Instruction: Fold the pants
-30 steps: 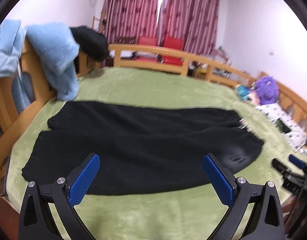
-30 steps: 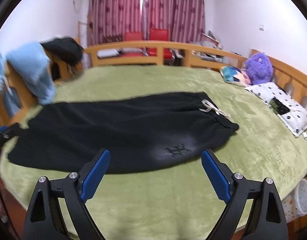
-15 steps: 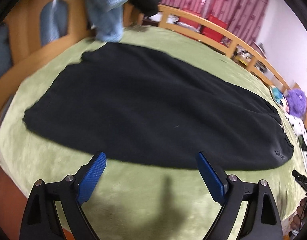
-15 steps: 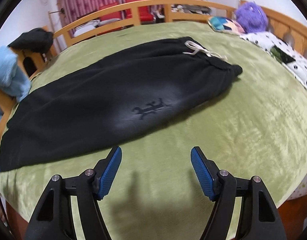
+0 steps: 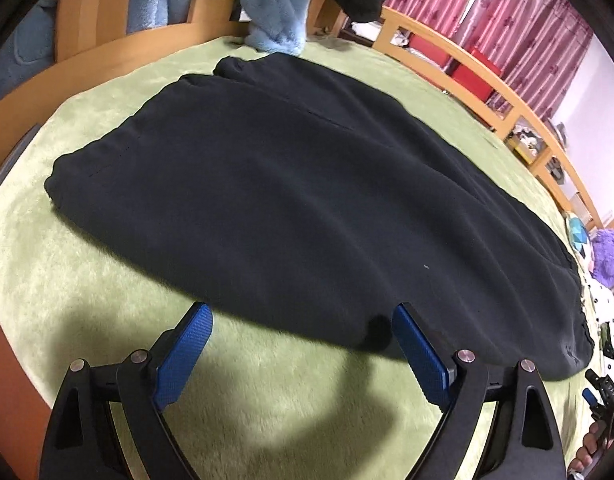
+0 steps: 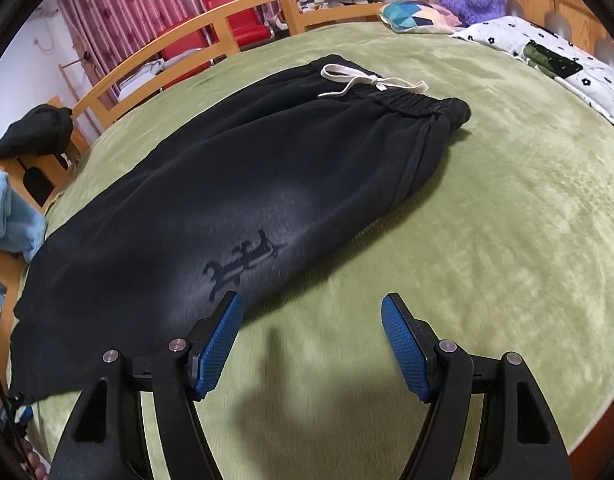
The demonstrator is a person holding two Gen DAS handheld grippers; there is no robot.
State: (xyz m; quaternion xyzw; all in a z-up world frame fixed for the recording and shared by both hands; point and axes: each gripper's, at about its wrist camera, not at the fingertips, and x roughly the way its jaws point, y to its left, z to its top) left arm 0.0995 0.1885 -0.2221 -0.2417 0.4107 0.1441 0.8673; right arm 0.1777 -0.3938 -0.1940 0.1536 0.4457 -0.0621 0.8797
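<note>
Black pants point(image 6: 235, 184) flat on bed point(image 6: 487, 240)

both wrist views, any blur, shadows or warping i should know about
Left wrist view: fisheye bends the wooden bed rail into an arc, the light blue fleece blanket is soft, the left gripper casts a dark shadow on the green plush bedspread. Right wrist view: same curving, black pants fairly sharp, right gripper shadow below.

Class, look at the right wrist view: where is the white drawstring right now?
The white drawstring lies at the black pants' elastic waistband, upper centre of the right wrist view, on the green blanket, with the patterned cushion beyond it.
</note>
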